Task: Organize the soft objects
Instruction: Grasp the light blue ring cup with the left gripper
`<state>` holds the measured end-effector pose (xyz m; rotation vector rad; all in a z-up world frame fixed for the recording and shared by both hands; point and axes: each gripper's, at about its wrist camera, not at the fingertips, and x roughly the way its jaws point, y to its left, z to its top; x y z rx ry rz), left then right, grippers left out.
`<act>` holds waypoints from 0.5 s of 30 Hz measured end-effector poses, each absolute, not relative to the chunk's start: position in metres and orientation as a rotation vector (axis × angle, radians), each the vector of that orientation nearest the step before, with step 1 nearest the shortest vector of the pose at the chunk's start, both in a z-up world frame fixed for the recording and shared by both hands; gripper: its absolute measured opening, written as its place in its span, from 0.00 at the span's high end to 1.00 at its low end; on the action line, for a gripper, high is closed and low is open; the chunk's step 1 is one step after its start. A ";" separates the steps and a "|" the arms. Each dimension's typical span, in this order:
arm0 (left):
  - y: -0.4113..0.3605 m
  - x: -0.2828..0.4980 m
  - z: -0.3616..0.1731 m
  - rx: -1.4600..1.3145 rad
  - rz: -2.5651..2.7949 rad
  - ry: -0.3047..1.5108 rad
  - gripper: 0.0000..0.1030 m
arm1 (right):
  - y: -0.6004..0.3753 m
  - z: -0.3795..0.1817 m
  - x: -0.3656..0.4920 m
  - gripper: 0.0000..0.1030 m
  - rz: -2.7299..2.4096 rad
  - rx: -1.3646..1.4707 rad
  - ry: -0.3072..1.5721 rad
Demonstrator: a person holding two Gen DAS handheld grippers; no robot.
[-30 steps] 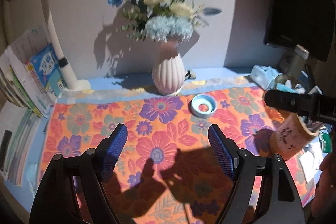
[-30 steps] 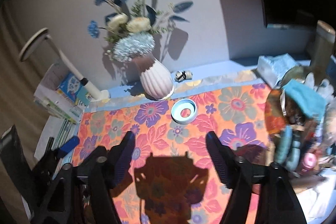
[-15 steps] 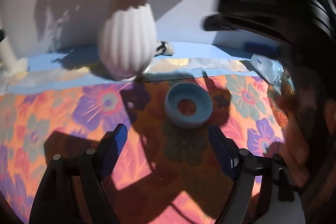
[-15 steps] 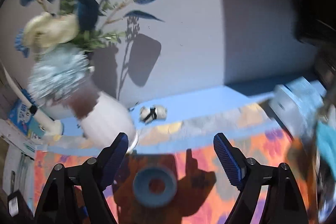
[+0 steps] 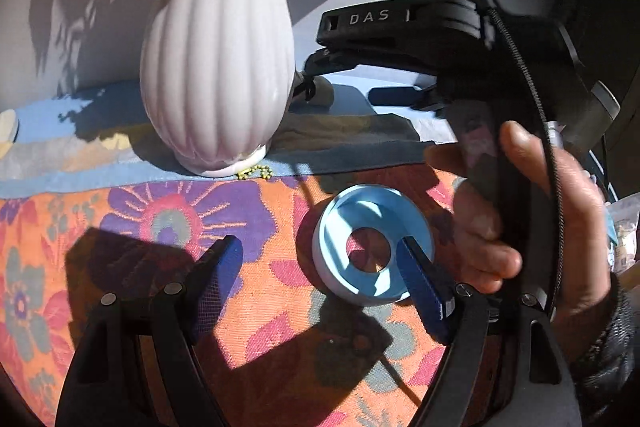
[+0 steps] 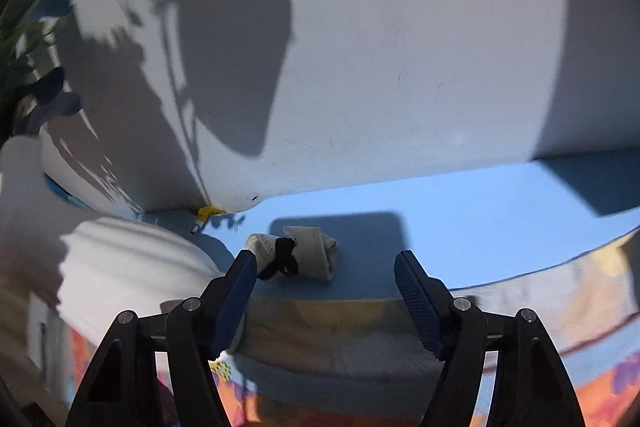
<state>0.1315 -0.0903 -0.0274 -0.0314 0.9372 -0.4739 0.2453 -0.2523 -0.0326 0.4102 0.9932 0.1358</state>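
Jaws of both grippers stand wide apart, holding nothing. Right gripper (image 6: 325, 283) hangs low over the blue table (image 6: 480, 211), pointed at a small rolled cloth bundle (image 6: 298, 257) tied in black, lying near the wall beside the white ribbed vase (image 5: 216, 67). Left gripper (image 5: 320, 279) hovers above the floral mat (image 5: 120, 219), its right finger over a blue ring (image 5: 372, 243)

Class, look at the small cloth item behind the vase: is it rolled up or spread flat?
Rolled up: the cloth bundle is a compact roll with a black tie round its middle, lying on the blue surface.
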 end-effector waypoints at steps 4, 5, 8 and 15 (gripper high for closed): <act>-0.093 0.131 -0.028 -0.005 -0.458 0.927 0.25 | -0.245 -0.041 0.251 0.33 0.179 0.416 0.986; -0.095 0.130 -0.028 0.006 -0.453 0.924 0.25 | -0.246 -0.040 0.254 0.33 0.185 0.423 0.988; -0.097 0.128 -0.027 0.016 -0.459 0.918 0.25 | -0.248 -0.042 0.255 0.33 0.185 0.431 0.986; -0.098 0.129 -0.026 0.015 -0.472 0.921 0.25 | -0.240 -0.043 0.256 0.57 0.218 0.424 0.994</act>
